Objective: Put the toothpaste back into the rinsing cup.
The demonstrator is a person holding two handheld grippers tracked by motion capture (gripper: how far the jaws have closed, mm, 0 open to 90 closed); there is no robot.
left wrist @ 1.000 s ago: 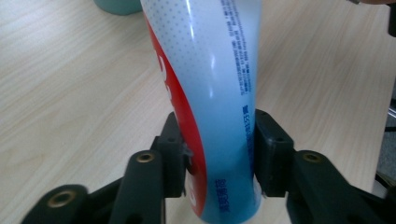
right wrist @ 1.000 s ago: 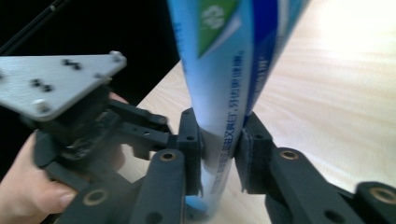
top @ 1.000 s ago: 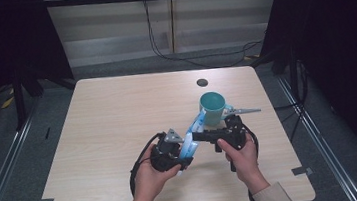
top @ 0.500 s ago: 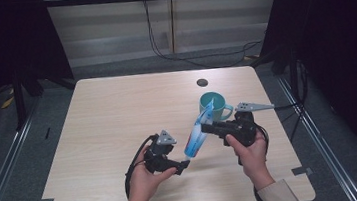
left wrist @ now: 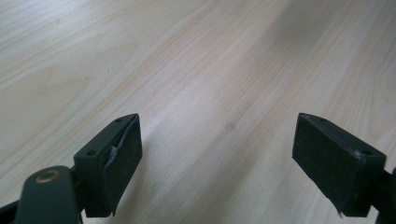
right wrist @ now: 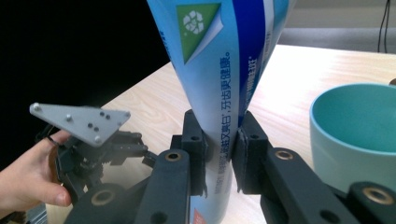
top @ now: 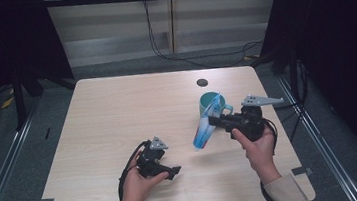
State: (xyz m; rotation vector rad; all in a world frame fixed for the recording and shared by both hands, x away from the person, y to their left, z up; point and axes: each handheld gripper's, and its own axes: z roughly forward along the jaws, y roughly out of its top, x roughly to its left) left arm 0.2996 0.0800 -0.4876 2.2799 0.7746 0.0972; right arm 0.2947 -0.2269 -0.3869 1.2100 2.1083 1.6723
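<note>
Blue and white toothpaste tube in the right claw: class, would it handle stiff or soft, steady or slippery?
The blue and white toothpaste tube probably yields: the right claw pinches it narrow. Its glossy skin may slip. Held tilted, it could swing.

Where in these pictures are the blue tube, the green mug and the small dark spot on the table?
blue tube [right wrist: 219,70]: right gripper view, its printed side above the jaws.
green mug [right wrist: 348,149]: right gripper view, its outer wall.
dark spot [top: 202,82]: high view, its middle, near the table's far edge.
</note>
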